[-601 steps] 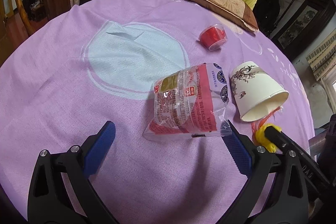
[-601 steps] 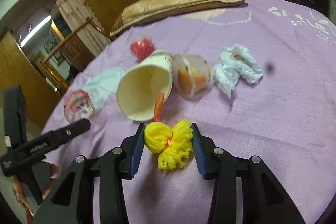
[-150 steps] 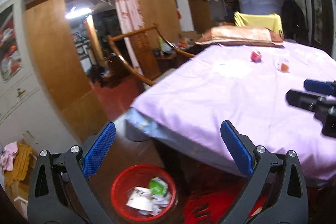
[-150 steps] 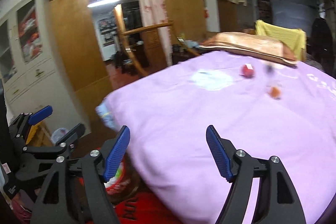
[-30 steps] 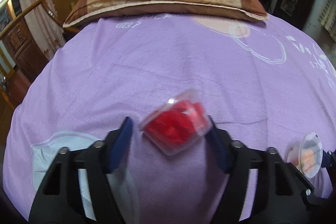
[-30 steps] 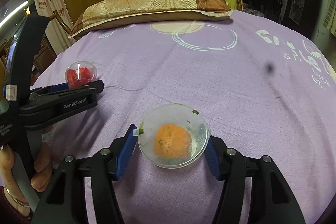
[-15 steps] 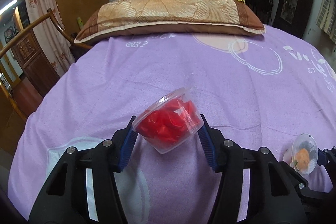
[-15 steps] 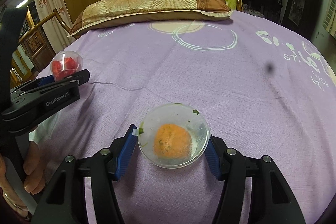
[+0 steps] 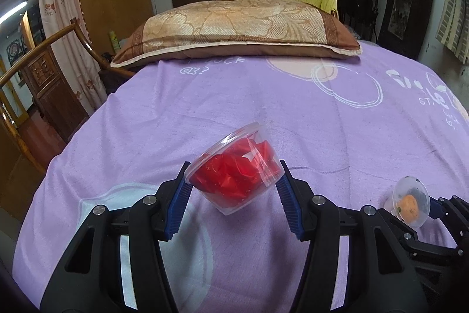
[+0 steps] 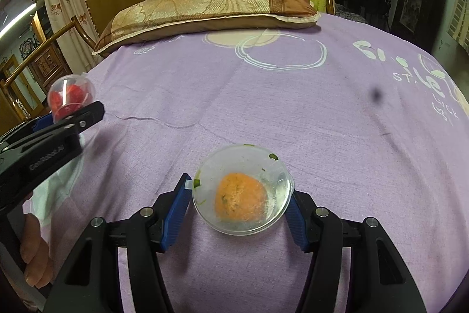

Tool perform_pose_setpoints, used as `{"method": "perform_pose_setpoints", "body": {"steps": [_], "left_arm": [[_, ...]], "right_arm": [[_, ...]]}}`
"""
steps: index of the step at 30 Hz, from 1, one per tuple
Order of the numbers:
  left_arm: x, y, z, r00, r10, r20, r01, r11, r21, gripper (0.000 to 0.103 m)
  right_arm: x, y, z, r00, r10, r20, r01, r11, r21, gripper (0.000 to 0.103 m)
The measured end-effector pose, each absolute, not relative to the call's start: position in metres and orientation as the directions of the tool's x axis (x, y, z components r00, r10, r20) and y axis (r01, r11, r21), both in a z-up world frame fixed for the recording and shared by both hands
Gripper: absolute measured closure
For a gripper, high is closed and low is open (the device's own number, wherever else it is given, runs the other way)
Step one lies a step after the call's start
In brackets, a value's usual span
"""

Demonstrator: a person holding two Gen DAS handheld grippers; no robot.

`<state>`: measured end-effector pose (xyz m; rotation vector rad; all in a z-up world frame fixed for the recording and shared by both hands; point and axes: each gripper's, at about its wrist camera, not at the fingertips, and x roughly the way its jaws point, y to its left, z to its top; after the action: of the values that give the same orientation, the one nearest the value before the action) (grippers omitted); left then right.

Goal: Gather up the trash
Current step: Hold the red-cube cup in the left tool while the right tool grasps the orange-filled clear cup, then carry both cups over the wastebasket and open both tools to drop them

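The left gripper (image 9: 233,191) has its fingers clamped on a clear cup of red scraps (image 9: 237,169), tilted above the purple bedspread (image 9: 263,96). At its 3 o'clock, the right gripper (image 10: 239,200) pinches a clear cup with orange residue (image 10: 243,192). At 12 o'clock lies a brown pillow (image 9: 234,28).

Purple bedsheet (image 9: 293,113): white print "OK?" at far left just before the pillow (image 9: 234,25), partly hidden "…UCK" above it; "ST.LE" and "LUCK" at the right edge

Left gripper (image 10: 58,119): white lettering "GenRobot.AI" on the black arm, blurred
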<state>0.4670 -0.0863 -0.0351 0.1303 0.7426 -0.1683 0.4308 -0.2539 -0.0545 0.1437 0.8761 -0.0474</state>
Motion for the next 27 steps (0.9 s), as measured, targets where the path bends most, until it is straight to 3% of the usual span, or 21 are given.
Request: {"method": "perform_pose_setpoints", "body": {"steps": [11,27], "left_arm": [[0.395,-0.041,-0.008,0.773,-0.133,-0.621,0.163,0.987,-0.009,0.047],[0.269,0.007,0.032,0.828,-0.122,-0.548,0.138,0.990,-0.013,0.047]], "right_arm": [[0.393,-0.245,-0.033,0.723,-0.080,-0.686,0.123,0.992,0.014,0.043],[0.240,-0.190,0.048,0.882,-0.011,-0.472,-0.018,0.998,-0.057,0.043]]}}
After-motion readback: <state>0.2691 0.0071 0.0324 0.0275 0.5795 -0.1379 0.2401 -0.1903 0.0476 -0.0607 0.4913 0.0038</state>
